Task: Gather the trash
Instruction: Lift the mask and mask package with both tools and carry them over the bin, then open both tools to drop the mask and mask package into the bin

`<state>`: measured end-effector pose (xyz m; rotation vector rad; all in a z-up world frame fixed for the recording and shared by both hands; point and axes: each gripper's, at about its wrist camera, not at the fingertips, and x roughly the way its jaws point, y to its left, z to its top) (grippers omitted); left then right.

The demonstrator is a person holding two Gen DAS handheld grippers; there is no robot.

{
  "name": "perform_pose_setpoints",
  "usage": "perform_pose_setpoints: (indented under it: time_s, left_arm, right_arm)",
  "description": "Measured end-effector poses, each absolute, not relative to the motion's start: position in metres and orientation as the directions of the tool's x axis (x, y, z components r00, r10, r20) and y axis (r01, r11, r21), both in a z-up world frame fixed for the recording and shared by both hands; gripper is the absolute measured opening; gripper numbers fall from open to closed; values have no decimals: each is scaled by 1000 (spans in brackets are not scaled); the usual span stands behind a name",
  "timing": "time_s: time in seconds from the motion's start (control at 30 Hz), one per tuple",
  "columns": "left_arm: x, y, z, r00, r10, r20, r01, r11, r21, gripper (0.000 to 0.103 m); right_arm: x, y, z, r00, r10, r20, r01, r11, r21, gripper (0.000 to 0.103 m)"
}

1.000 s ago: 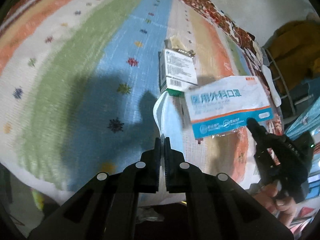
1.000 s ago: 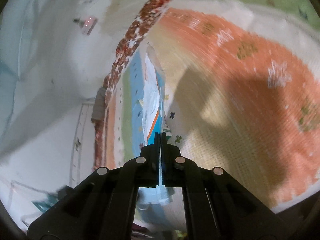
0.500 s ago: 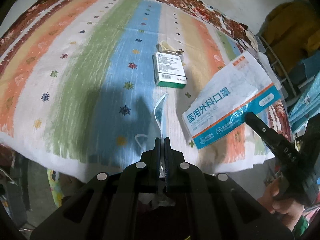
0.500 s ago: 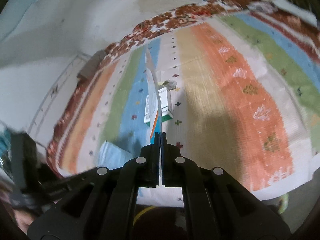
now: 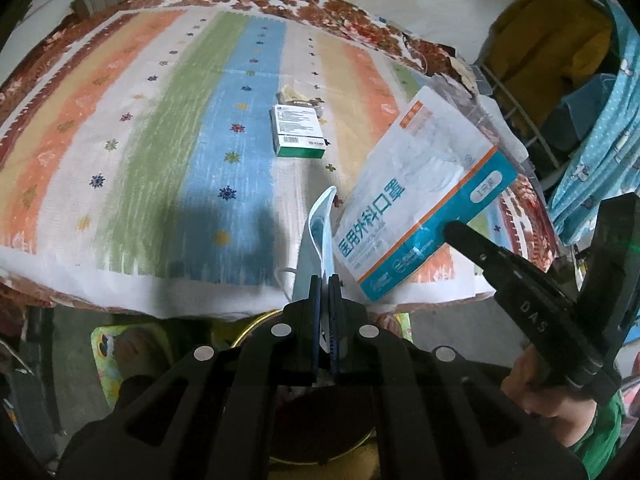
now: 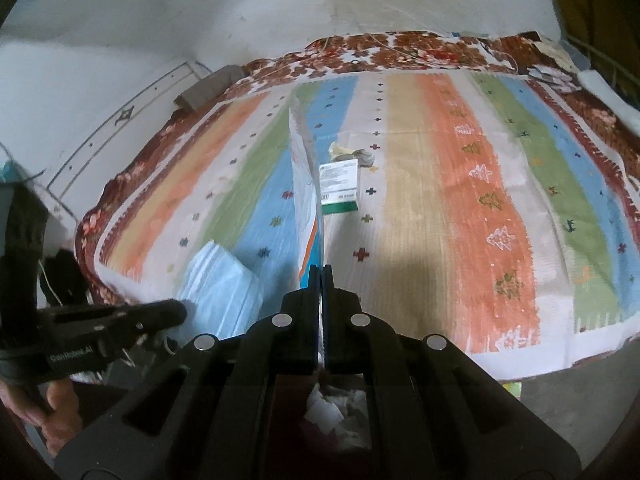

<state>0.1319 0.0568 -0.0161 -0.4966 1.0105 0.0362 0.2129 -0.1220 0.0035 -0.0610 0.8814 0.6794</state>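
My left gripper (image 5: 325, 280) is shut on a pale blue face mask (image 5: 316, 240), which hangs edge-on above the bed's near edge. My right gripper (image 6: 321, 270) is shut on the corner of a white and teal mask packet (image 5: 420, 208), seen edge-on (image 6: 306, 184) in its own view. The two held items hang side by side, close together. On the striped blanket (image 5: 140, 140) lies a green and white box (image 5: 298, 130), with a crumpled wrapper (image 5: 296, 94) just behind it. Both show in the right wrist view too: the box (image 6: 339, 186) and the wrapper (image 6: 352, 154).
A round bin (image 5: 248, 324) with a yellow rim stands on the floor under both grippers; white paper scraps (image 6: 332, 412) lie in it. A wire rack (image 5: 516, 108) with yellow and blue cloth stands right of the bed. A wall backs the bed.
Both grippers have lifted and drawn back from the bed with mask and packet still held. The right wrist has rolled, so the bed now looks level. The bin has come into view below.
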Motion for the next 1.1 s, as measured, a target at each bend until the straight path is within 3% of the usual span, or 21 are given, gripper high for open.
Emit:
perform_pose_setpoints:
  time_s: [0.5,1.1]
  left_arm:
    - [96,38,-3,589,-191,-786,-210,902,-376,3]
    - [67,3,-35,507,-174,-844,-222,920,-323,3]
  right_arm:
    - [167,-148,5,406,513,-756,-613,766,191,1]
    - [131,-159,-48,258,404,-877,-608,774,177,1]
